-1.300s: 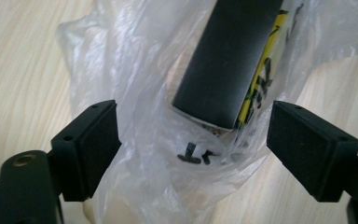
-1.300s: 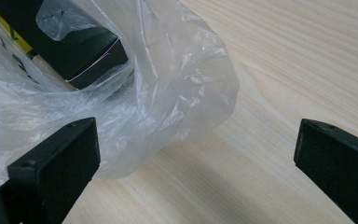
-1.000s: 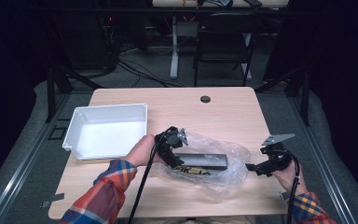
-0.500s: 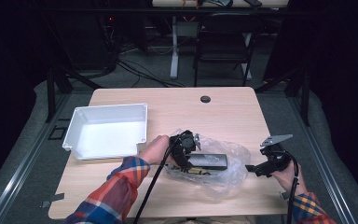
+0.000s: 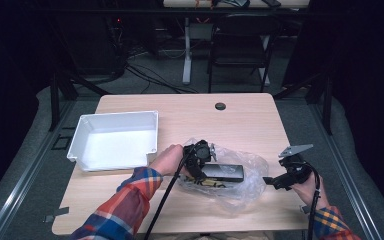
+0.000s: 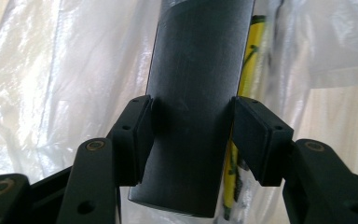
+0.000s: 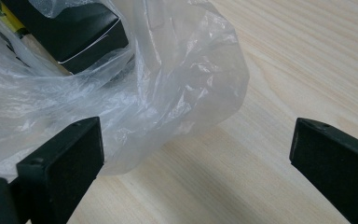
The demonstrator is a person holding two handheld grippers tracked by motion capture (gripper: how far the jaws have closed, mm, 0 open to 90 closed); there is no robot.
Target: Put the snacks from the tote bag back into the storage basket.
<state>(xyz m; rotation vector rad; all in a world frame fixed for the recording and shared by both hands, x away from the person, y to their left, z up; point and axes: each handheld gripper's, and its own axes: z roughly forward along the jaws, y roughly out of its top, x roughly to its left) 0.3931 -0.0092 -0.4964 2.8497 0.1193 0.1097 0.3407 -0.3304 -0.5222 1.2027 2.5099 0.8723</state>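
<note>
**Box Extraction From Bag: Grip Established, Removal Pending**

Since the earlier frame, the left gripper (image 5: pixel 202 156) had shifted right, into the mouth of the clear plastic bag (image 5: pixel 240 187), its jaws just closing. Left to right: the white tray (image 5: pixel 82 150) at far left stood empty. The left gripper's pads (image 6: pixel 142 135) pressed both sides of the black box (image 6: pixel 196 93), which lay inside the bag at the table's near centre. The right gripper (image 7: pixel 193 149) sat spread wide at the bag's right edge, grasping nothing. Judged remaining: withdrawing the box, probably for the tray.
</note>
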